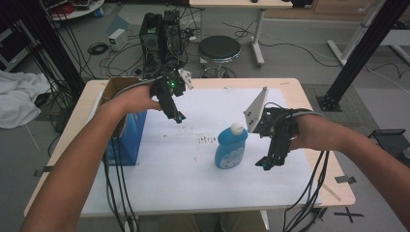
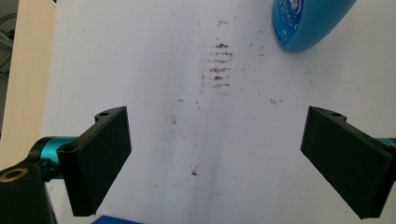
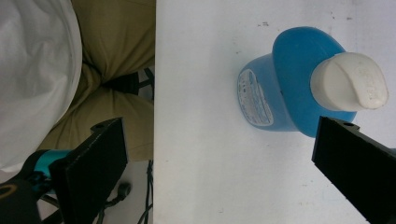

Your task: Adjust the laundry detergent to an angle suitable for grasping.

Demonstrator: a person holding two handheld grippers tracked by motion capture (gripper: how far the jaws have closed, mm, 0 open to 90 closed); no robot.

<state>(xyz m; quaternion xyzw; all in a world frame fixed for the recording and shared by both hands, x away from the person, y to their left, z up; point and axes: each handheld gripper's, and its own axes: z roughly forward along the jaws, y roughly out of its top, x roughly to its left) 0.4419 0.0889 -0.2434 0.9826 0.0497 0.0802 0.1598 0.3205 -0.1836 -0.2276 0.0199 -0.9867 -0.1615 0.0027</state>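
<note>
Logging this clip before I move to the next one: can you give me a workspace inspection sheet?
Surface: white sheet over a wooden table, with brown smudges near the middle.
Job's things: blue bottle with a white cap, upright.
Clutter: open blue cardboard box at the left edge.
Grippers: left gripper open, above the sheet; right gripper open, beside the bottle, not touching.
Cables: black cables trail off the front edge.
Surroundings: stool, computer tower, floor cables.

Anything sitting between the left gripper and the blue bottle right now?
No object: in the high view only white table cover with a patch of brown smudges lies between the left gripper and the blue bottle.
</note>
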